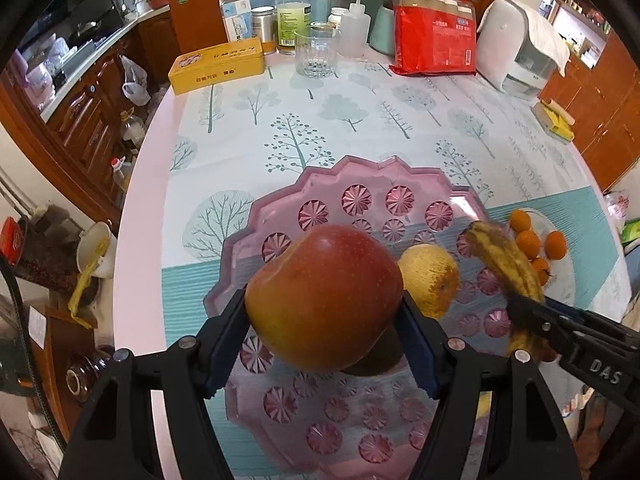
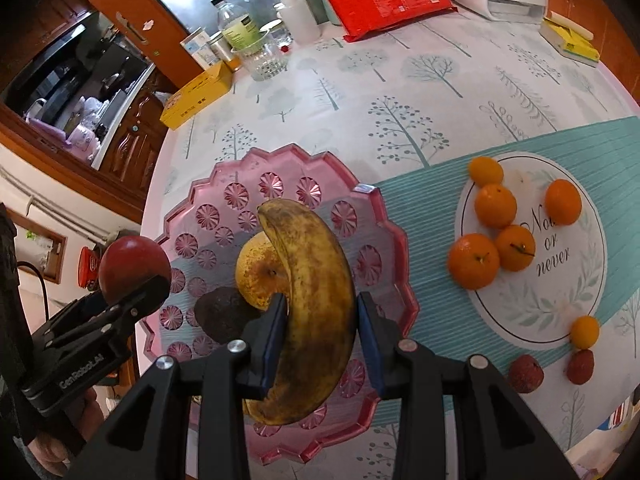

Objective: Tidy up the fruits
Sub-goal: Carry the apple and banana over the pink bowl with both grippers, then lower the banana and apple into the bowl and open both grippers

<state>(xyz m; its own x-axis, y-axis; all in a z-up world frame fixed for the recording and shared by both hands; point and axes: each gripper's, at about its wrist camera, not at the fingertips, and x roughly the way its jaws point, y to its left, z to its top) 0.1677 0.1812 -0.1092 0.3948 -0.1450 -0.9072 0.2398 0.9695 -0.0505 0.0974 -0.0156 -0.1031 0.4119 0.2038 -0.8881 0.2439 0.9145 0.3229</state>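
Observation:
My left gripper is shut on a red apple and holds it above the pink scalloped tray. The apple also shows at the left in the right wrist view. My right gripper is shut on a brown-spotted banana over the same tray; the banana shows in the left wrist view. A yellow pear and a dark avocado lie in the tray. Several tangerines sit on a round white mat to the right.
Two red lychees and a small orange fruit lie at the mat's near edge. At the table's far side stand a yellow box, a glass, bottles, a red packet and a white appliance.

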